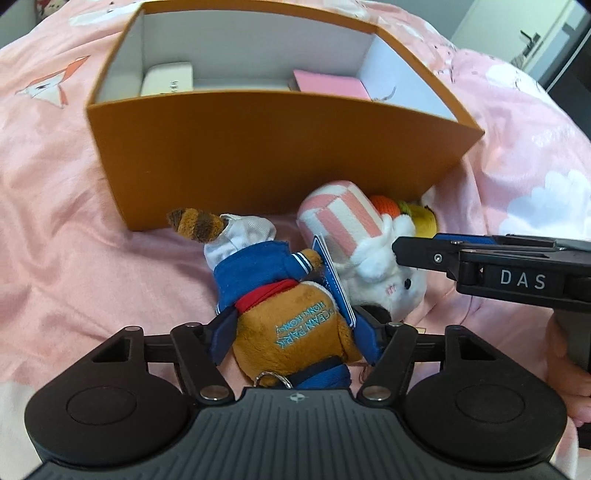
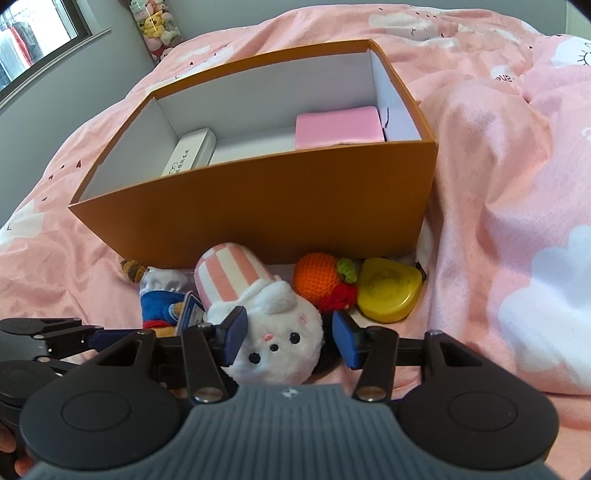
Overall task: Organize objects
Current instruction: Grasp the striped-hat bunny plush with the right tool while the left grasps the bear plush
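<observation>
An open orange box (image 1: 258,155) (image 2: 258,206) stands on the pink bedding, with a white case (image 1: 168,79) (image 2: 190,151) and a pink box (image 1: 332,85) (image 2: 338,127) inside. In front lie a brown plush in a blue sailor suit (image 1: 291,317) (image 2: 162,301), a white bunny plush with a pink striped hat (image 1: 369,258) (image 2: 273,332), a crocheted orange (image 2: 317,277) and a yellow case (image 2: 388,291). My left gripper (image 1: 295,332) has its jaws around the brown plush. My right gripper (image 2: 288,336) (image 1: 406,251) has its jaws on either side of the bunny's head.
Rumpled pink bedding (image 2: 498,184) rises in folds to the right of the box. A window (image 2: 33,40) and a pile of plush toys (image 2: 155,26) are at the far left wall.
</observation>
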A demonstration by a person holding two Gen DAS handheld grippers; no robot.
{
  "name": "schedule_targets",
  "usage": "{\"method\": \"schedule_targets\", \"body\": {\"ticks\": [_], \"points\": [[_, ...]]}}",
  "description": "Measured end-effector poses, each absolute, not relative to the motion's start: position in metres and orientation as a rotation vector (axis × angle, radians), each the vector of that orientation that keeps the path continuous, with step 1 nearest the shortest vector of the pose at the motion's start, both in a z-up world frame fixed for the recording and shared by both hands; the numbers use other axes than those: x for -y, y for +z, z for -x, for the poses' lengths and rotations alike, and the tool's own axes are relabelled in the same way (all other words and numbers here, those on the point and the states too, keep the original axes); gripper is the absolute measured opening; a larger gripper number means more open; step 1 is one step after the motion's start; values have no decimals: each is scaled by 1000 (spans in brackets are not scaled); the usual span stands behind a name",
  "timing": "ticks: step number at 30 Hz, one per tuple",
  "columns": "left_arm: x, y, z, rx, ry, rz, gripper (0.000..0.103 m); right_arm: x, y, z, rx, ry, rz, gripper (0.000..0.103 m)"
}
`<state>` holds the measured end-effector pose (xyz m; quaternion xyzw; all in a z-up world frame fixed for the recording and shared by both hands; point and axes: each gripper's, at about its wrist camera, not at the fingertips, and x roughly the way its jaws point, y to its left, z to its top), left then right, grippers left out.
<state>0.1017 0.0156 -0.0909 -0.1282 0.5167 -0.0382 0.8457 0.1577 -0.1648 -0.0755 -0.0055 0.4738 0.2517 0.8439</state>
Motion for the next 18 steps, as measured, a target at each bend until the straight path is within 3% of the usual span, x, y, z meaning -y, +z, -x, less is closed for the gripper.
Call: {"method": "schedule_targets", "body": {"ticks": [5,18], "points": [[-31,-84,-94,-1069,-48,339,76,161,-76,-168,-1016,579,36,63],[-63,-82,-88,-1027,-8,545,73,162,-102,-199,-1143,691,-111,71]]}}
